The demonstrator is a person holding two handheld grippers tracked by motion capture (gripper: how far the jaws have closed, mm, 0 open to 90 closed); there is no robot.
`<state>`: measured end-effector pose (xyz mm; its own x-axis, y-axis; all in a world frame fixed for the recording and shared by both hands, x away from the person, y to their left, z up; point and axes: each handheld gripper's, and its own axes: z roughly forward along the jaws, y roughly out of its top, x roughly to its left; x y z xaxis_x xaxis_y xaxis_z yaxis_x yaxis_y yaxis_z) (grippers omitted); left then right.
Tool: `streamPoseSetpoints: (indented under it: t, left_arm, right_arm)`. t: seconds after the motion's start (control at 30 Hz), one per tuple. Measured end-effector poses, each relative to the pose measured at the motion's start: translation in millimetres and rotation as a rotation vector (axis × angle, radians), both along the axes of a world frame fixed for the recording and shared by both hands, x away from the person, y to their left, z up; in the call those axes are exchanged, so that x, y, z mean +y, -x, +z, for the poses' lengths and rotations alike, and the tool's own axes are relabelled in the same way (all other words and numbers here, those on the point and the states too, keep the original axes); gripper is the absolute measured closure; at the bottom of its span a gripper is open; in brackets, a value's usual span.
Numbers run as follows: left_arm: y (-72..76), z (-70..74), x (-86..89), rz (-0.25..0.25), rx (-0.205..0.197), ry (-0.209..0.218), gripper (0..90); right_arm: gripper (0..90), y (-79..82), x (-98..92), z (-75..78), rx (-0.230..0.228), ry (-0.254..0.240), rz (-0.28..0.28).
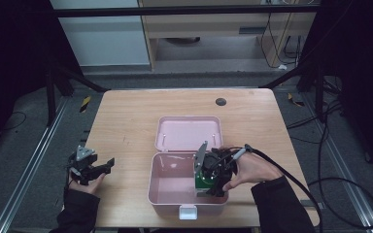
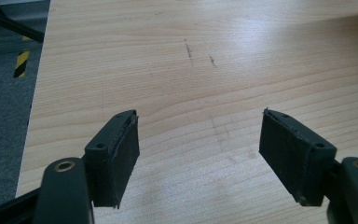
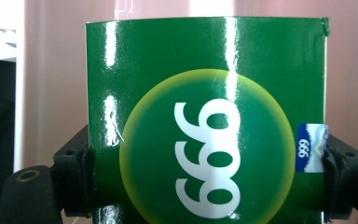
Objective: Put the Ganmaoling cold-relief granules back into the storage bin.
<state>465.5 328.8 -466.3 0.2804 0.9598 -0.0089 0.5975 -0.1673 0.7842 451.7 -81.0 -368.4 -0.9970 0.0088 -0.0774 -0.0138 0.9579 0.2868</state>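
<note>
Two black fingers [image 3: 77,179] of the right gripper [image 1: 212,180] clamp a glossy green box [image 3: 205,121] from either side, one pad on each narrow edge, so the broad printed face looks straight back at the right gripper's camera. Its white numerals stand upside down there, which suggests the box hangs inverted in the grasp. From the high view the green box [image 1: 202,180] sits inside the open pink case [image 1: 167,182], at the case's right end and close against its right wall, with the case's hinged lid [image 1: 188,133] lying flat just behind the tub. Pink wall shows beyond the box on both sides in the right gripper view, so the box is already down within the case rather than above its rim; whether its lower edge touches the case floor I cannot tell. My judgement is that the coming move turns on that gap: a short drop toward the floor, then a release.

The left gripper [image 1: 92,166] rests well to the left of the case, over bare surface [image 2: 205,70], its fingers [image 2: 114,156] spread wide and holding nothing. The right hand [image 1: 252,170] is by far the nearer to the case.
</note>
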Motion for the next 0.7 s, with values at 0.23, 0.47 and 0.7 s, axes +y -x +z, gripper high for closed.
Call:
streamPoseSetpoints:
  t: [0.23, 0.47, 0.7]
  left_arm:
    - [0.3, 0.2, 0.1, 0.000, 0.000, -0.001, 27.7]
    - [0.1, 0.1, 0.2, -0.001, 0.000, 0.000, 27.6]
    - [0.0, 0.1, -0.5, -0.002, 0.000, -0.002, 27.6]
  right_arm:
    - [15.5, 0.0, 2.5, -4.3, 0.009, 0.004, 0.008]
    - [14.0, -3.3, 0.5, -13.3, 0.016, 0.006, -0.011]
    - [11.2, -4.6, -4.2, -8.9, -0.004, -0.036, -0.039]
